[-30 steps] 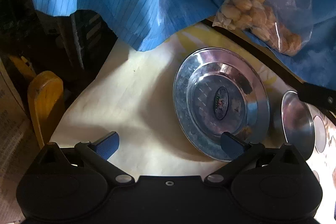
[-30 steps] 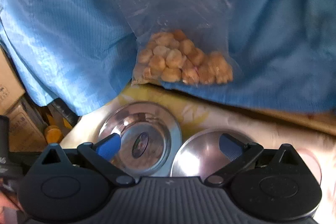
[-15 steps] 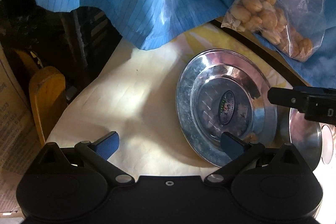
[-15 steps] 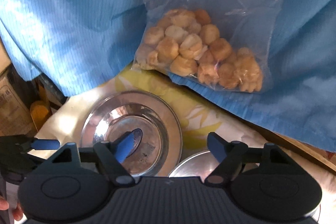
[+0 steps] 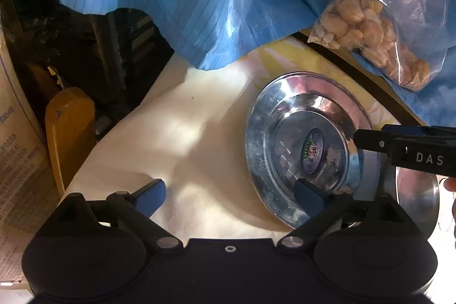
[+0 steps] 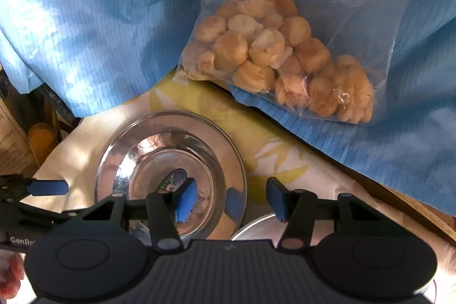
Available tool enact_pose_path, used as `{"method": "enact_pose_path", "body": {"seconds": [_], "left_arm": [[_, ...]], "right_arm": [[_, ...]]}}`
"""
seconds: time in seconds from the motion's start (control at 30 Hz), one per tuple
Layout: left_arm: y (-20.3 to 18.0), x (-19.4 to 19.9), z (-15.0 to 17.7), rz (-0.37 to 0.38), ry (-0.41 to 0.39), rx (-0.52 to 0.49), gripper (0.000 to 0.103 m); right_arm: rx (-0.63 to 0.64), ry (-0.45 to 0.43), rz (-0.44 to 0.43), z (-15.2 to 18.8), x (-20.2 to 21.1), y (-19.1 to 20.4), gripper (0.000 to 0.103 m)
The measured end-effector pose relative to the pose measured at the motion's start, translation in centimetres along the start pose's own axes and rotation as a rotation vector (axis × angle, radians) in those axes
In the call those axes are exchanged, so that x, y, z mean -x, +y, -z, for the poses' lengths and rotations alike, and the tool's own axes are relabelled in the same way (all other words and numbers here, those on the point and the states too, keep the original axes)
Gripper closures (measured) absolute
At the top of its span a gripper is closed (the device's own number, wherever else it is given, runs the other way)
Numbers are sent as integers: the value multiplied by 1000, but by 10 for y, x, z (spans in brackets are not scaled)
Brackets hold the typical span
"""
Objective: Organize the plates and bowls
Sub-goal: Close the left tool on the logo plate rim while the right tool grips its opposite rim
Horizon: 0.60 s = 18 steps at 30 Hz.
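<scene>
My right hand-held gripper (image 6: 230, 200) is closing astride the plate's (image 6: 171, 127) right rim – one pad over the dish, the other outside it, above a bowl (image 6: 253, 227) just beside the plate. The pads don't look to be pressing on the rim yet. The plate lies straight ahead and below, on the cloth-covered surface (image 5: 171, 150). My left hand-held gripper (image 5: 229, 194) stands wide but is starting to close, holding nothing – the plate lies off its right side, under its right finger (image 5: 306, 193). The right hand is the nearer, I judge; a snack bag (image 6: 285, 56) rests behind on blue cloth (image 6: 85, 19)
</scene>
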<state>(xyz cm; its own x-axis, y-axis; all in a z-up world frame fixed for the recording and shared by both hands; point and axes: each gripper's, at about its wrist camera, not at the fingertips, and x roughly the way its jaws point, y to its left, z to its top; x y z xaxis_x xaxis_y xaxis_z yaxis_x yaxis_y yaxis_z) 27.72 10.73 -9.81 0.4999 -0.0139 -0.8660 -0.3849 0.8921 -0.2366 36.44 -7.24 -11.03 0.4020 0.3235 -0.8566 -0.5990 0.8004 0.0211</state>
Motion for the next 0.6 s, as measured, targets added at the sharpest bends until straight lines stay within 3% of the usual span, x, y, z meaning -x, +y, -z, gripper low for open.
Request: {"method": "enact_pose_path", "body": {"seconds": [0.2,0.53,0.6], "left_arm": [[0,1,-1,3,-6,-11,21],[-2,-1,0,29,-8,-34,35],[-4,-1,0,28,-10,-48,43]], "right_arm": [[-20,23,-12,-1,-13,-2,69],[-34,26,0,0,-24,2,73],[-35,25,7,-1,-26,2,77]]}}
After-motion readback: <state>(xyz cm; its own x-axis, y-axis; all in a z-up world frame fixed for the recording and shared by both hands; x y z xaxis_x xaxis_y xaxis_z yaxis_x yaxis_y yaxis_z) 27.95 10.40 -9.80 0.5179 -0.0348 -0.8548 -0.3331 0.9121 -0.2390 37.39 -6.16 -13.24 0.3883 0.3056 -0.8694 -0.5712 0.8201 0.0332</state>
